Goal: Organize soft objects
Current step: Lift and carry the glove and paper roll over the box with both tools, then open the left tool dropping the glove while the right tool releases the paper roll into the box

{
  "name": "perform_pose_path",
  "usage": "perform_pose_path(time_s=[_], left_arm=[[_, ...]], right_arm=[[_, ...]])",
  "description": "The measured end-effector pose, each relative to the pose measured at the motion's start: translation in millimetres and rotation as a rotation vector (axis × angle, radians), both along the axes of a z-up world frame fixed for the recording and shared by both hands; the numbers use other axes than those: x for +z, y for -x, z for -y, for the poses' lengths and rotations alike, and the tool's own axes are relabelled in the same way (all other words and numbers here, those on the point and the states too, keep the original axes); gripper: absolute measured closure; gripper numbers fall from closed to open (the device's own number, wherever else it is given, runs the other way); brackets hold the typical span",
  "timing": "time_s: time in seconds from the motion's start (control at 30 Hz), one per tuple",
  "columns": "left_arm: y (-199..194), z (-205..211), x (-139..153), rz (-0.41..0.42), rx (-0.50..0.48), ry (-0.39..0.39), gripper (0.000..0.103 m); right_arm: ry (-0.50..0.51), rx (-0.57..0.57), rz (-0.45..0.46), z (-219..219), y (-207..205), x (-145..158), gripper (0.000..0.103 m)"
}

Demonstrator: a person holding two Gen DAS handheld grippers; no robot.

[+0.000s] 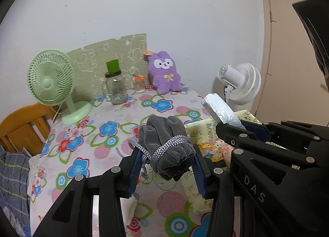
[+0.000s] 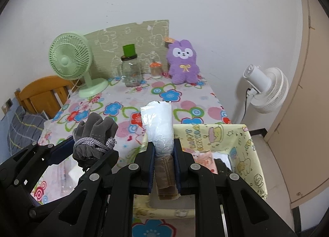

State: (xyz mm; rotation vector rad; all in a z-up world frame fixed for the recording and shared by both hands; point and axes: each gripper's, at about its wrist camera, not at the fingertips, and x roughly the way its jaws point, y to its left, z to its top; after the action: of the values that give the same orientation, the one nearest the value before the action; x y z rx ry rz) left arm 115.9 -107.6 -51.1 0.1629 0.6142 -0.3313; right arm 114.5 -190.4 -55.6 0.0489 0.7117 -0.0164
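Left tool clamps the tied grey gloves; right tool grips the plastic-wrapped roll (both carried clear of the bench, probably for the yellow box)

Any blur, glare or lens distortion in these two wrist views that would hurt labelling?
Left wrist view: strong fisheye bending with dark corners; the glove bundle is sharp, the purple plush slightly soft. Right wrist view: same curved edges, even indoor light, mild sheen on the plastic-wrapped roll, no harsh glare or motion blur.

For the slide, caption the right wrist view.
Right fingers grip a plastic-wrapped roll beside the yellow box; left fingers hold tied grey gloves.
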Motion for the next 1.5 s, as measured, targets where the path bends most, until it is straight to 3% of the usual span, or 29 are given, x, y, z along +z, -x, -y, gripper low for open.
perform_pose_path(time_s=[0.73, 1.17, 1.2, 1.27, 1.33, 1.5], left_arm=[[-15.4, 69.8, -28.6, -0.085, -0.124, -0.046, 0.056], [-20.3, 92.5, -52.8, -0.161, -0.172, -0.081, 0.053], [-20.9, 93.0, -54.1, -0.164, -0.173, -0.082, 0.051], [-22.4, 93.8, -56.3, -0.173, -0.172, -0.088, 0.036], [-23.8, 94.2, -56.6, -0.175, -0.174, -0.089, 0.027], [-26.1, 95.3, -54.0, -0.181, -0.182, -0.100, 0.019]], right_arm=[[-0.045, -0.106, -0.069, 68.8, -4.1, -32.6, 0.084], [-0.069, -0.127, -0.117, 86.4, -4.0, -54.6, 0.084], [-0.071, -0.128, -0.120, 87.3, -4.5, -55.9, 0.084], [-0.075, -0.129, -0.126, 88.4, -6.1, -57.9, 0.084], [-0.079, -0.129, -0.132, 88.9, -7.7, -59.9, 0.084], [-0.090, -0.121, -0.139, 89.4, -13.7, -62.0, 0.084]])
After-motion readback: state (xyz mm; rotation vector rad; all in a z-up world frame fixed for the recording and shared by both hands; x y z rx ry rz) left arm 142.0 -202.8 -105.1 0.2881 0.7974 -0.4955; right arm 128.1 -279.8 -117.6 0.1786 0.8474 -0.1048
